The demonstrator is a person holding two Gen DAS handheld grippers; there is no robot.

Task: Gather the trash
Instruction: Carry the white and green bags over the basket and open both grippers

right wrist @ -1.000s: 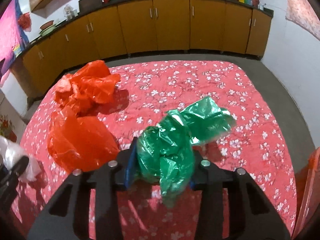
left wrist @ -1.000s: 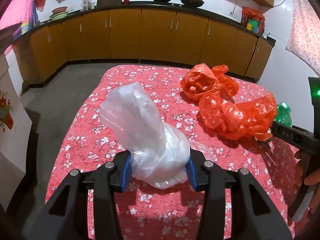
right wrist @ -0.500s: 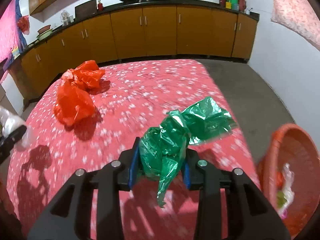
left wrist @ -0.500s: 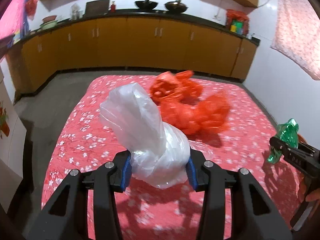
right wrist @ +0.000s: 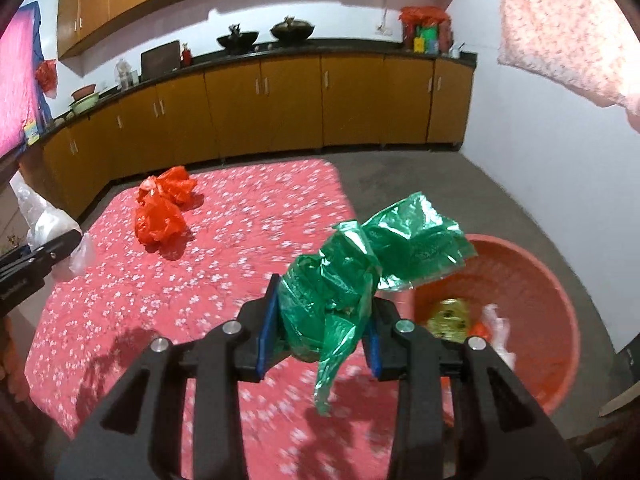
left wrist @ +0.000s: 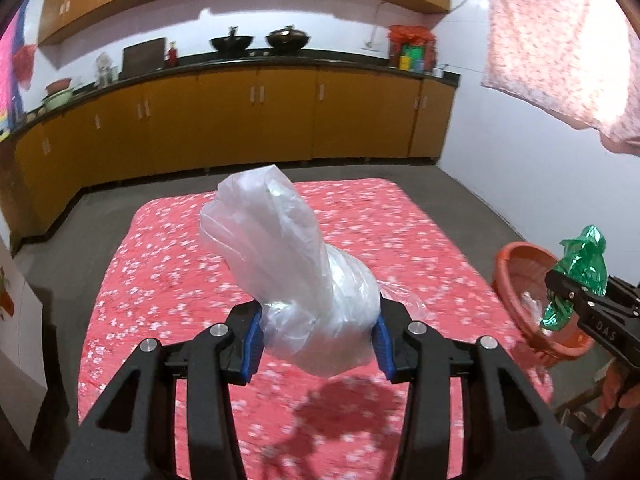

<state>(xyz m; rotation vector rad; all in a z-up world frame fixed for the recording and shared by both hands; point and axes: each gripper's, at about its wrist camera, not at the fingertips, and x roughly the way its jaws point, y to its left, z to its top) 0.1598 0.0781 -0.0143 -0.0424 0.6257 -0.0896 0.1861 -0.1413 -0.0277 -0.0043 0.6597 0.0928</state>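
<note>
Two bags are in my grip: my left claw (left wrist: 318,338) is clamped on a crumpled clear plastic bag (left wrist: 296,276), my right claw (right wrist: 320,332) on a green plastic bag (right wrist: 360,276), both above the floral red bedspread (right wrist: 240,240). Just right of that bed sits the red basin (right wrist: 552,280) holding scraps. Farther across it lie two orange bags (right wrist: 164,208), before the kitchen counter (right wrist: 280,54).

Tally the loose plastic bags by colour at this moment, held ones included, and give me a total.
Clear/white bag, in the left tongs: 1
Green bag, in the right tongs: 1
Orange-red bags on the floral cloth: 2
Total: 4
</note>
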